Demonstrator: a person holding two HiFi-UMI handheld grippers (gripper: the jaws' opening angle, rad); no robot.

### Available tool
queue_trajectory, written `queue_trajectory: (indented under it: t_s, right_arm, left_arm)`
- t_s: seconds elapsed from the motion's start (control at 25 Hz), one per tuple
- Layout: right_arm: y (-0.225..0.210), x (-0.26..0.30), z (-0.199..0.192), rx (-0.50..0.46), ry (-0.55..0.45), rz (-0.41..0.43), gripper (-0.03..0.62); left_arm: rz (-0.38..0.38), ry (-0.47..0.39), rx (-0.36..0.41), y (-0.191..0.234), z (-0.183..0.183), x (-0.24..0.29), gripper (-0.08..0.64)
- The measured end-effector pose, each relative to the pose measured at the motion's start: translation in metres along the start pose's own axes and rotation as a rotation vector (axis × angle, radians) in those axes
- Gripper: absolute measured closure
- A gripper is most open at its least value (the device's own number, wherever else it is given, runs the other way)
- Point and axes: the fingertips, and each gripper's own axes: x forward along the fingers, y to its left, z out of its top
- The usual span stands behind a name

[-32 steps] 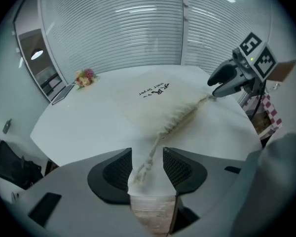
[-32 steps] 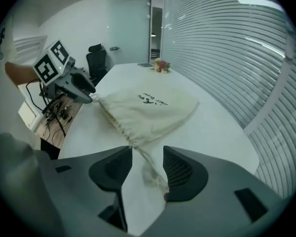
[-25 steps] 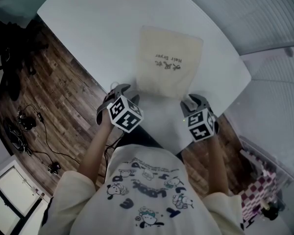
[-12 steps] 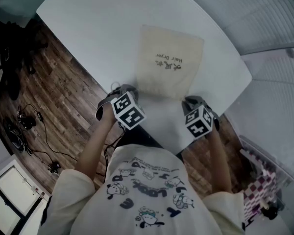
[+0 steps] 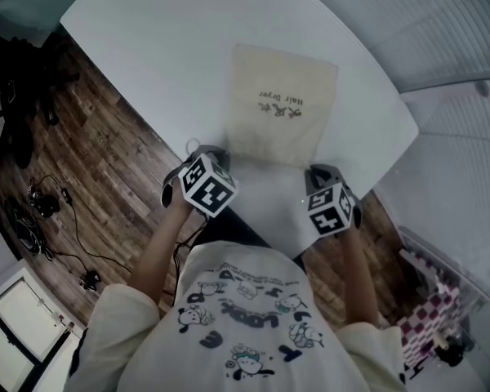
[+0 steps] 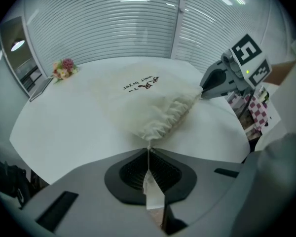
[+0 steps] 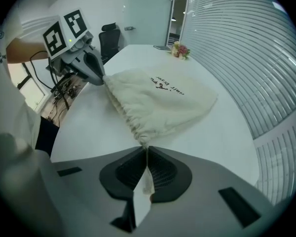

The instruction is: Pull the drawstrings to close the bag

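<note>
The left gripper and right gripper, jaws just having been closing, are pinching the left drawstring and right drawstring. The bag is lying mid-frame in the head view on the white table, its gathered mouth facing the lower edge.

shirt: cream, cartoon prints | left gripper: grey, marker cube | right gripper: alike

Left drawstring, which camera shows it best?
The left gripper view: the drawstring runs from the bag into jaws that just closed on it. In head and right gripper views, the left gripper mostly covers it.
</note>
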Motion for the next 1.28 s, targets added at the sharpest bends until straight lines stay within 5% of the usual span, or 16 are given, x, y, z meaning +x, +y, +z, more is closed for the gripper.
queue_trajectory:
  t_s: [0.2, 0.32, 0.52, 0.8, 1.12, 1.28]
  right_arm:
    - [-0.003, -0.008, 0.0, 0.027, 0.015, -0.09, 0.569]
    - [-0.003, -0.01, -0.001, 0.033, 0.019, -0.12, 0.571]
    - [-0.011, -0.017, -0.001, 0.348, -0.076, -0.133, 0.571]
    - [-0.018, -0.017, -0.009, 0.849, -0.216, -0.105, 0.572]
    - [-0.022, -0.019, -0.012, 1.003, -0.282, -0.143, 0.572]
    - [-0.025, -0.021, -0.016, 1.023, -0.291, -0.165, 0.572]
  left_arm:
    - [0.035, -0.031, -0.179, 0.002, -0.003, 0.0, 0.512]
    - [0.088, -0.03, -0.201, 0.003, -0.004, -0.002, 0.512]
    - [0.142, -0.05, -0.216, 0.003, -0.004, -0.005, 0.514]
    - [0.166, -0.144, -0.487, 0.006, -0.004, -0.007, 0.514]
    - [0.157, -0.198, -0.706, 0.012, -0.012, -0.003, 0.512]
    - [0.189, -0.206, -0.71, 0.02, -0.015, -0.006, 0.512]
